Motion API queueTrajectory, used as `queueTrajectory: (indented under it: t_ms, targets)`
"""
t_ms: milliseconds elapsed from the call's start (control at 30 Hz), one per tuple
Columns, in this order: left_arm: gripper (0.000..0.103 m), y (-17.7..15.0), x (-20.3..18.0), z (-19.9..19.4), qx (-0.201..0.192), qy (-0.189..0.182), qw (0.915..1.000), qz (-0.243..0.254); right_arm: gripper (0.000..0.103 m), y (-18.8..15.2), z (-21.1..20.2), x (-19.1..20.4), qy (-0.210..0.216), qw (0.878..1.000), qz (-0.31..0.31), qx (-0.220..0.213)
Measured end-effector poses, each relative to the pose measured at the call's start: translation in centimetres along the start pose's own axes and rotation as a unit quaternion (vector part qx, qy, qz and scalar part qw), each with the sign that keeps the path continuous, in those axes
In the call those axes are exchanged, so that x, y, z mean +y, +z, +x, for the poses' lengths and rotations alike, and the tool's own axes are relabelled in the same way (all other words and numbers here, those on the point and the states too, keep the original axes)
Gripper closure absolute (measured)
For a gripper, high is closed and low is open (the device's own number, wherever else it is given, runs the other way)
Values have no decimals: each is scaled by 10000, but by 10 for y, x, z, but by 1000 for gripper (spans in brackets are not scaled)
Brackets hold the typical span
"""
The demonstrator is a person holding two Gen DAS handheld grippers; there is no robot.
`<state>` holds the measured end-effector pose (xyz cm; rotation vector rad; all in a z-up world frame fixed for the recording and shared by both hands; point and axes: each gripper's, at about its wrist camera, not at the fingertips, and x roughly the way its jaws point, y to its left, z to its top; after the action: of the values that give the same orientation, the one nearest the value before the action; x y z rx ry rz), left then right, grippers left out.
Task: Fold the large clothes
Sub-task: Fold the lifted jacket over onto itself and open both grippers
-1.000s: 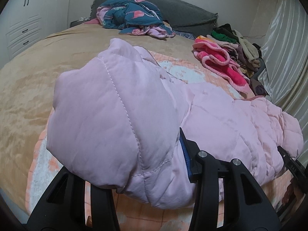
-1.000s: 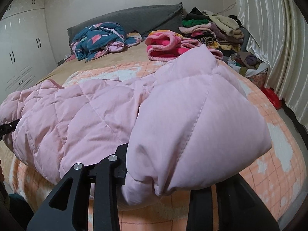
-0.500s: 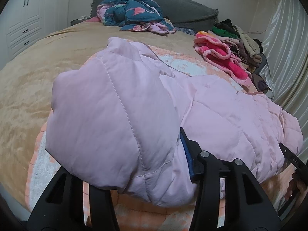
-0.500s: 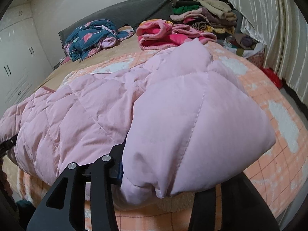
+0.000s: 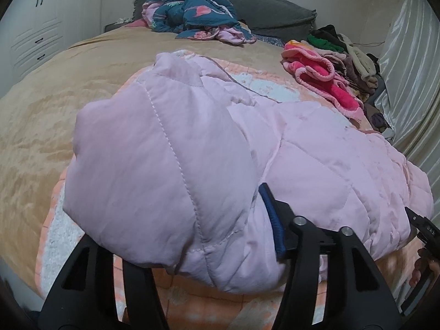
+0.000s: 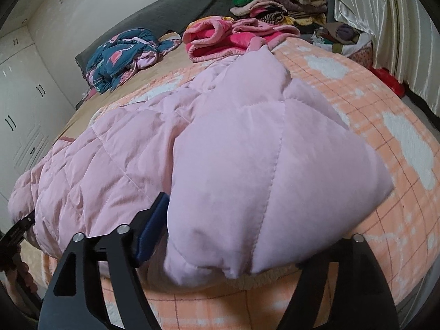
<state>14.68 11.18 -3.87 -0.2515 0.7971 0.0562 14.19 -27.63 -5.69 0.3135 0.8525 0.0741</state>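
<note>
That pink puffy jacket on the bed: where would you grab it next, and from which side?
Probably the pink puffy jacket at its near, bulging folded edge, coming in low from the bed's near side. That edge overhangs the orange checked blanket, so fingers can slip under it. The right gripper, jaws just opened, already straddles it.

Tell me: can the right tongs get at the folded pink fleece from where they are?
Probably not. The puffy pink jacket fills the right tongs, whose jaws have just been opening, and lies between them and the pink fleece farther up the bed.
</note>
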Motion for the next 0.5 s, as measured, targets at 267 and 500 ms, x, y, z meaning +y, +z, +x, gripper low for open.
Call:
queueTrajectory:
  t_ms: [267, 500]
  targets:
    - [24, -10, 6, -15, 159, 54, 9999, -27, 5, -10, -29, 2, -77, 9998, -206, 35]
    - [10, -23, 1, -40, 92, 66, 9999, 91, 4, -19, -70, 9, -299, 9969, -600, -401]
